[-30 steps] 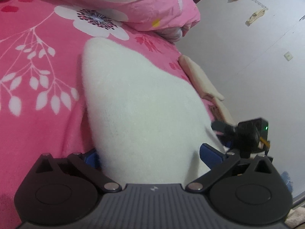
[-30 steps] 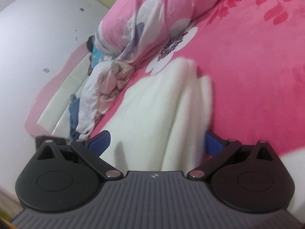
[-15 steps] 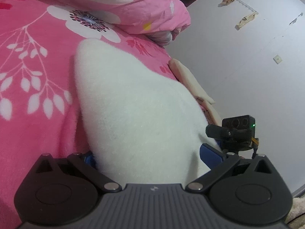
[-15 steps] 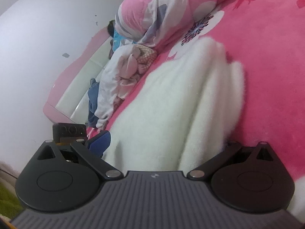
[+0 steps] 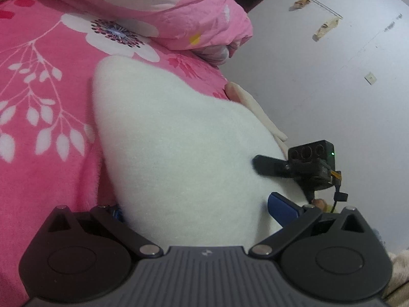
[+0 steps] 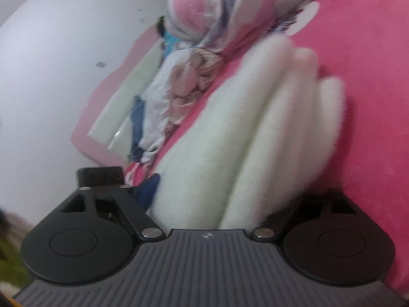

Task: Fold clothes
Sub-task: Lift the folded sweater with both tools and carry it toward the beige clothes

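Right gripper (image 6: 204, 199) slid along the bed (image 5: 38, 166), jaws just closing around the white garment (image 5: 179, 153) bunched between them; left gripper (image 5: 202, 209) spread wide, garment between its fingers, grip unclear.

Right view blurred; white garment (image 6: 255, 138) hides the claw's fingertips.

left gripper (image 5: 196, 204): black round hinge housings, grey ribbed body, silver screws, blue finger pads (image 5: 283, 208)
right gripper (image 6: 212, 192): same black and grey build, blue pad, small logo
right gripper's camera block (image 5: 310, 165): black, green light, thin cable
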Available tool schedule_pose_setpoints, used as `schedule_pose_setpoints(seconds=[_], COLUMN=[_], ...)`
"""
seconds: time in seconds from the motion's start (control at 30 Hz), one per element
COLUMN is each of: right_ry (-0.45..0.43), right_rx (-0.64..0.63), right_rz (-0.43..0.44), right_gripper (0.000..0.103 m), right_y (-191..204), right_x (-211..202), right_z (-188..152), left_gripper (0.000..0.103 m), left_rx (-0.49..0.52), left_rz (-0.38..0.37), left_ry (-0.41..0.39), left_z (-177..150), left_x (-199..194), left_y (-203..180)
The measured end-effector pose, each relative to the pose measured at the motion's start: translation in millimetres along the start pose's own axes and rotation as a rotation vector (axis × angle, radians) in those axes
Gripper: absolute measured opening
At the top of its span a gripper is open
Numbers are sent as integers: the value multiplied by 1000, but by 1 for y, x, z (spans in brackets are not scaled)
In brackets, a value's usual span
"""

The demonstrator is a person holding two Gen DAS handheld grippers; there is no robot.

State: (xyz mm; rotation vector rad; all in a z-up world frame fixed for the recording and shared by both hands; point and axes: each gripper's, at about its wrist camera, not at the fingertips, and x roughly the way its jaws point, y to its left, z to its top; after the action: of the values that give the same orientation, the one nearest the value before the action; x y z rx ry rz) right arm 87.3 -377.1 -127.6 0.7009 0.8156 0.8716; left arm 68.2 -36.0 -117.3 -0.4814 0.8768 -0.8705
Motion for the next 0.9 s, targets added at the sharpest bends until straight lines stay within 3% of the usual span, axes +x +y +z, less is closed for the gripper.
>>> schedule_pose_setpoints(seconds=[0.27,0.6,0.9], right_ry=[-19,-87,-149], right_rx=[-112,-189,-284], right_rz=[-184,-218,-253], right_gripper=[63,61,61], right_y=[53,110,187], right_x=[-11,-37,-74], right_z=[-7,-17,-54], left_gripper=[102,102,102], left_rx=[-54,2,80], left_rz=[19,-2,-11], left_ry=[-16,-93,-134], left_z=[7,7,-17], left_x=[-9,-48,-99], left_y=[-15,-58,-117])
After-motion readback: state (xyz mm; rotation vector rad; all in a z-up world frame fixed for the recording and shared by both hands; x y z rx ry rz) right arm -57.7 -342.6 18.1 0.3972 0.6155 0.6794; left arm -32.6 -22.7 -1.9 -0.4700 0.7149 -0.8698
